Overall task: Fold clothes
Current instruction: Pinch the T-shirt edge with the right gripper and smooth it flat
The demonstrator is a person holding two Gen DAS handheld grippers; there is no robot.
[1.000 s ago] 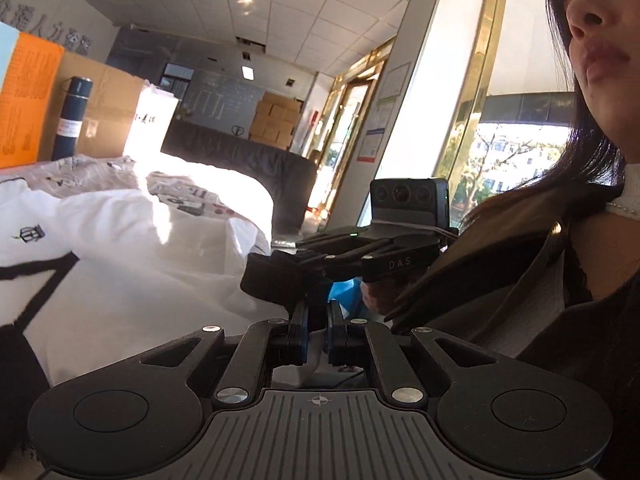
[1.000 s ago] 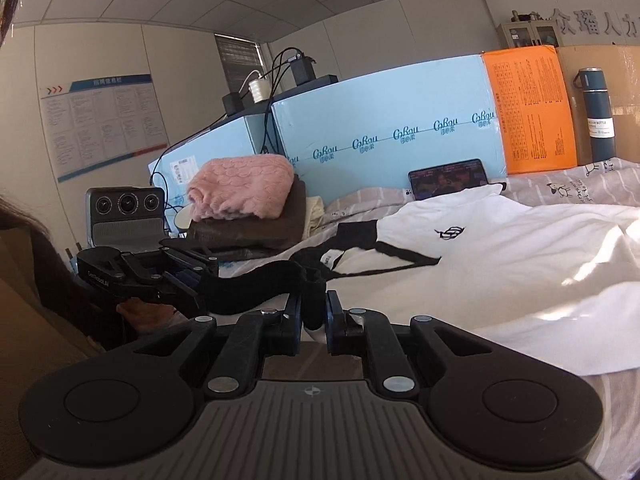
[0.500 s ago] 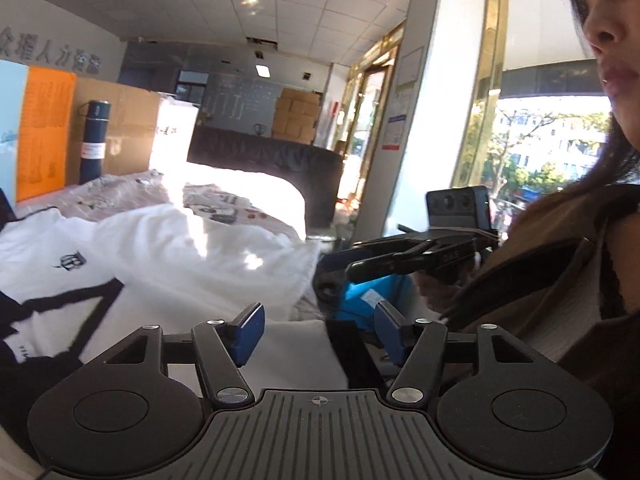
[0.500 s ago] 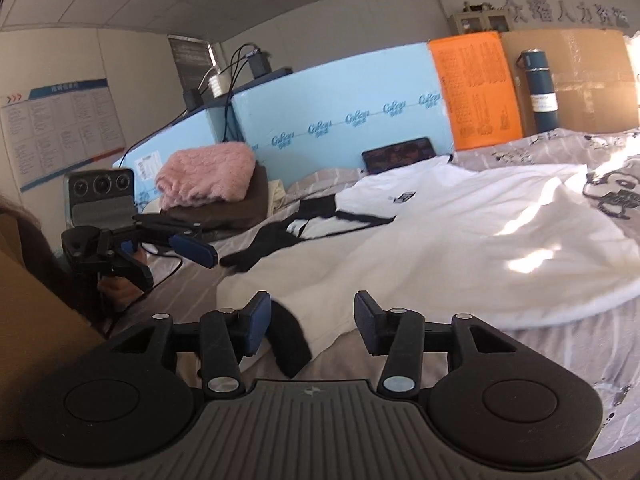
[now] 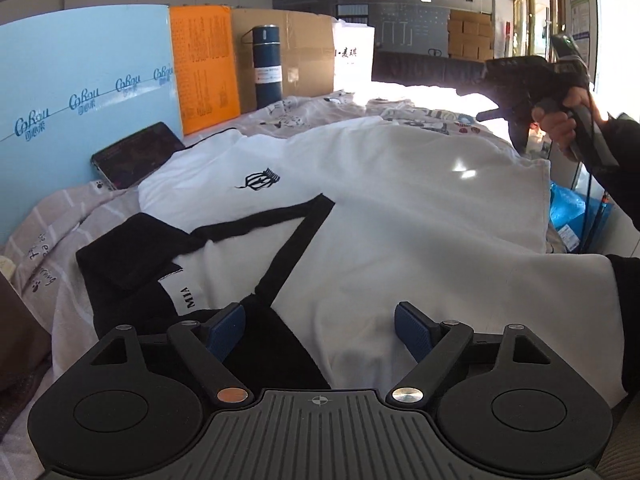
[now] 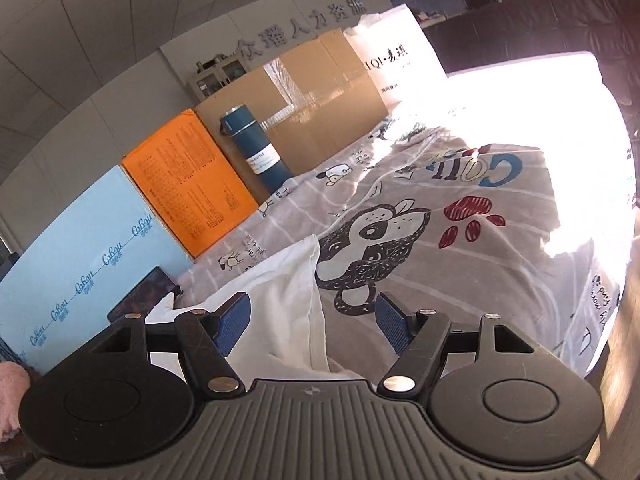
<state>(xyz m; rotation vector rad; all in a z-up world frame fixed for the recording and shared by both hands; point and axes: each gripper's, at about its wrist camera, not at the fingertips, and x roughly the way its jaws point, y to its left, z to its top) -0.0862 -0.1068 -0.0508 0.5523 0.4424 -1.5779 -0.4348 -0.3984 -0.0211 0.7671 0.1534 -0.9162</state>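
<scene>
Left tool (image 5: 320, 334): black body, ribbed grey plate with a small crosshair mark at centre, two round black discs at either side. Black linkage arms carry blue ribbed pads (image 5: 412, 336); one pivot screw reads copper, the other silver. Right tool (image 6: 314, 322): same build, both pivot screws silver. Right hand (image 5: 566, 120) emerges from a dark sleeve (image 5: 624, 168), possibly black; glare limits certainty.

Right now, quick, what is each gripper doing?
Left gripper: jaws opening, holding nothing, over the white sweatshirt.
Right gripper: jaws opening, holding nothing, over the sweatshirt's edge.
</scene>
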